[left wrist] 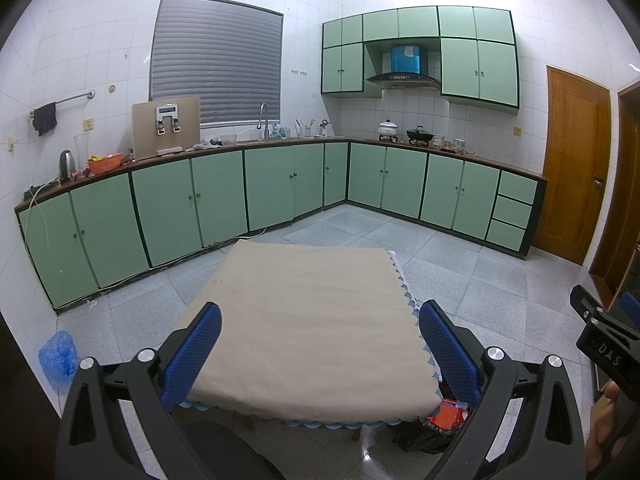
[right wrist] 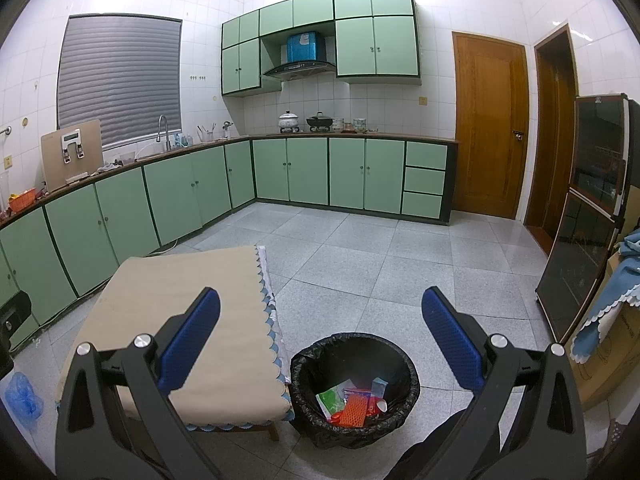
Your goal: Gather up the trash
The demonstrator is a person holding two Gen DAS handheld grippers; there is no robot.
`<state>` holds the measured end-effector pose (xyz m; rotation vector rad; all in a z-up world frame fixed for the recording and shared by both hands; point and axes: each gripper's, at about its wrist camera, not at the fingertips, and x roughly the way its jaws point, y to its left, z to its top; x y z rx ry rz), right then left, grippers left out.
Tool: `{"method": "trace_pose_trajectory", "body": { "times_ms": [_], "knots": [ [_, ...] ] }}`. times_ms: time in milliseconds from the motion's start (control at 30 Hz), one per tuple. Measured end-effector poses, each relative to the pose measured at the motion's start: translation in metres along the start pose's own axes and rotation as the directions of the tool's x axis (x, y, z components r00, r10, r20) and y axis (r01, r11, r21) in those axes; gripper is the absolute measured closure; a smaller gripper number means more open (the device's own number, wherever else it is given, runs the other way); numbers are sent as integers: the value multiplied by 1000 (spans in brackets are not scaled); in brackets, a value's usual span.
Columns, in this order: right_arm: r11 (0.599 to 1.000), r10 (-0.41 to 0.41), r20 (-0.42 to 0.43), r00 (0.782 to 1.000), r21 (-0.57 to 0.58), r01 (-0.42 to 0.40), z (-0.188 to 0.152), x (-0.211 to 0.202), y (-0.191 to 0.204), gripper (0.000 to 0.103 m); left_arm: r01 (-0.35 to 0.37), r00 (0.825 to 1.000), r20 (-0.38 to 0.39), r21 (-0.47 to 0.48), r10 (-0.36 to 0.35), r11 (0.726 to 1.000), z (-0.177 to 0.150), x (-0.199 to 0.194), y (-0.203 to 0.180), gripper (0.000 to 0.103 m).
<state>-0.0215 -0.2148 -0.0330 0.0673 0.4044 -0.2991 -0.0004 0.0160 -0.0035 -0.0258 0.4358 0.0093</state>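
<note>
A round bin with a black liner (right wrist: 304, 364) stands on the floor right of a low table. Inside lie several pieces of trash: a green and white packet (right wrist: 331, 397), an orange mesh piece (right wrist: 354, 410) and a blue carton (right wrist: 378, 387). My right gripper (right wrist: 320, 328) is open and empty, held above the bin. My left gripper (left wrist: 320, 340) is open and empty, held above the table with the beige cloth (left wrist: 308, 320). The bin shows partly in the left wrist view (left wrist: 424, 438), under the table's right corner. The right gripper's body (left wrist: 608, 340) shows at the right edge.
Green cabinets (right wrist: 172, 192) line the far and left walls. A blue plastic bag (left wrist: 58, 354) lies on the floor left of the table. A dark glass cabinet (right wrist: 588, 220) and a cardboard box with a blue cloth (right wrist: 608, 320) stand at right. Wooden doors (right wrist: 490, 124) are behind.
</note>
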Motion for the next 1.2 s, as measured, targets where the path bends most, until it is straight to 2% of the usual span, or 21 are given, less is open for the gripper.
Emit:
{"method": "trace_pose_trajectory", "body": {
  "times_ms": [1200],
  "knots": [
    [1000,-3,-6,1000,7,3,1,0,-3,5,-8,1000,-2,5,8,1000,2,4,1,6]
  ]
}}
